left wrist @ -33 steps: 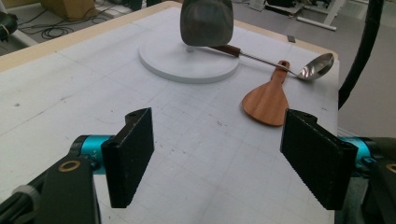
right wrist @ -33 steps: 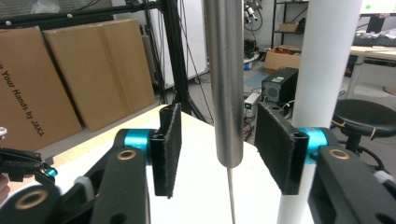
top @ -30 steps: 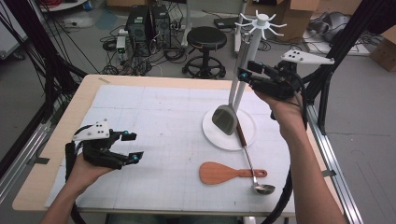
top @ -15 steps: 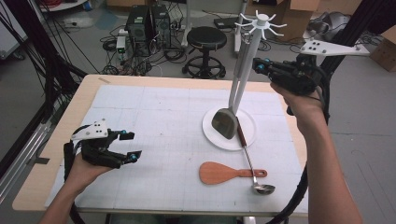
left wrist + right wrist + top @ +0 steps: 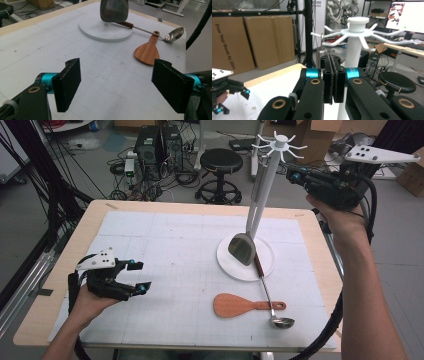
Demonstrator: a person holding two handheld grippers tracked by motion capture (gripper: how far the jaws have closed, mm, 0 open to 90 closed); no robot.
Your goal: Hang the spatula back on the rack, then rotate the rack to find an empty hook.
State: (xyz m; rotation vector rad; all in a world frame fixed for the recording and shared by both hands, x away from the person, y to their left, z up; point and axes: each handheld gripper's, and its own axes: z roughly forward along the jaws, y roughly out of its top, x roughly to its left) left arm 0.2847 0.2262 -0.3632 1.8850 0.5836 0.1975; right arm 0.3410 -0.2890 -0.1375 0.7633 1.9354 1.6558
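Note:
A white utensil rack (image 5: pixel 279 142) stands on a round base (image 5: pixel 265 265) at the table's right. A metal spatula (image 5: pixel 242 249) hangs along its pole, head just over the base. My right gripper (image 5: pixel 291 174) is raised to the right of the rack's top, apart from the spatula handle. In the right gripper view its jaws (image 5: pixel 332 58) are pressed together, and the handle (image 5: pixel 321 47) hangs from a hook just beyond them. My left gripper (image 5: pixel 132 276) rests at the front left, open and empty (image 5: pixel 117 87). A wooden paddle (image 5: pixel 235 305) and a ladle (image 5: pixel 282 322) lie in front of the base.
The table's white gridded mat (image 5: pixel 165 250) spreads between the two hands. The ladle's brown handle (image 5: pixel 258 267) reaches onto the rack base. Behind the table stand a black stool (image 5: pixel 220 162), computer cases and cables. The rack's hooks (image 5: pixel 332 33) spread out in front of my right gripper.
My right gripper has risen and drawn to the right, away from the spatula handle. The spatula stays hanging by the pole. The left hand has not moved.

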